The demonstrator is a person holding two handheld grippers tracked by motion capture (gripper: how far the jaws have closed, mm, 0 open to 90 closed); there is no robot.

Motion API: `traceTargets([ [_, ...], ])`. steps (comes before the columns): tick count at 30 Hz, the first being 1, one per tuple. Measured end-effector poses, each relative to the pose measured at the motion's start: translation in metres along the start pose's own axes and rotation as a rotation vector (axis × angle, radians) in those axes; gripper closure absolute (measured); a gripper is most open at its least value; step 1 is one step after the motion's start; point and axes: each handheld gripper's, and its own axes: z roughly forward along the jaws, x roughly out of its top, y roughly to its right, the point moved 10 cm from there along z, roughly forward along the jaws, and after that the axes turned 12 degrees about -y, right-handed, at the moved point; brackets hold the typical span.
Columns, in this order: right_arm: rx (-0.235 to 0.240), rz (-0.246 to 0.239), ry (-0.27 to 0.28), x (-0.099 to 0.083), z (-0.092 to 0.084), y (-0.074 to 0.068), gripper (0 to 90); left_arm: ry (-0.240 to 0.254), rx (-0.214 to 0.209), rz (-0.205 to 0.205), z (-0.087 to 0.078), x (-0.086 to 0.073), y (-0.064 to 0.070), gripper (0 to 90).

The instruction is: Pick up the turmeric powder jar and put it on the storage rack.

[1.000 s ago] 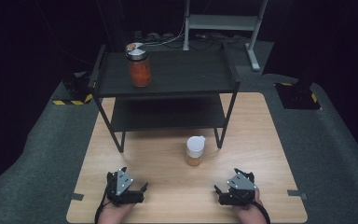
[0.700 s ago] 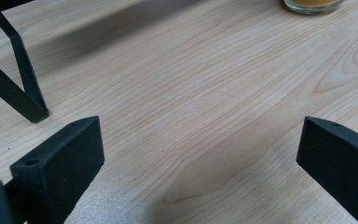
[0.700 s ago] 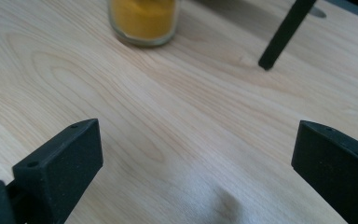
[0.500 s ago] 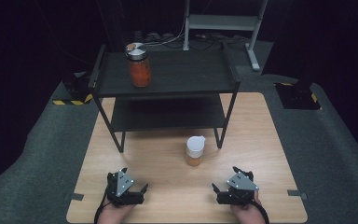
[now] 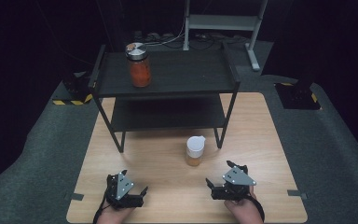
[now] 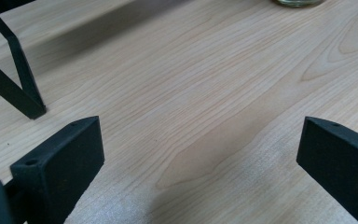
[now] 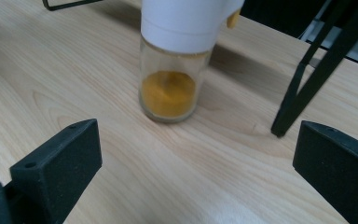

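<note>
— The right gripper [image 5: 216, 185] sits lower right of the frame, jaws spread wide, aimed at the spice jar [image 5: 195, 150] standing centre, just ahead of the black shelf [image 5: 168, 91].

— Then go in level and close on the glass below the white cap. The left gripper [image 5: 137, 193], equally wide, is empty.

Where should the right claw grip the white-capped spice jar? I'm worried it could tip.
Probably the glass body just below the white cap of the spice jar, approached level from the person's side. It stands upright, round, and directly ahead of the open right claw.
</note>
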Motion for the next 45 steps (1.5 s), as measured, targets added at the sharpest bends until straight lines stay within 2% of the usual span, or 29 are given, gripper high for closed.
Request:
traceTargets([
  [14, 0.035, -0.022, -0.001, 0.028, 0.027, -0.004, 0.4, 0.007, -0.005, 0.004, -0.002, -0.002, 0.001, 1.0],
  [23, 0.050, -0.014, -0.009, 0.039, 0.046, -0.003, 0.4, 0.012, -0.017, -0.003, -0.003, -0.003, -0.001, 1.0],
  [29, 0.064, 0.003, -0.012, 0.042, 0.057, 0.000, 2.7, 0.013, -0.026, -0.014, -0.003, -0.004, -0.002, 1.0],
  [33, 0.066, 0.042, 0.007, 0.045, 0.065, 0.003, 5.6, 0.013, -0.029, -0.012, -0.003, -0.004, -0.002, 1.0],
  [41, 0.102, 0.103, 0.029, 0.046, 0.075, 0.010, 16.0, 0.011, -0.030, 0.001, -0.003, -0.003, -0.002, 1.0],
  [45, 0.118, 0.100, 0.037, 0.049, 0.078, 0.009, 20.3, 0.010, -0.031, 0.007, -0.003, -0.003, -0.001, 1.0],
])
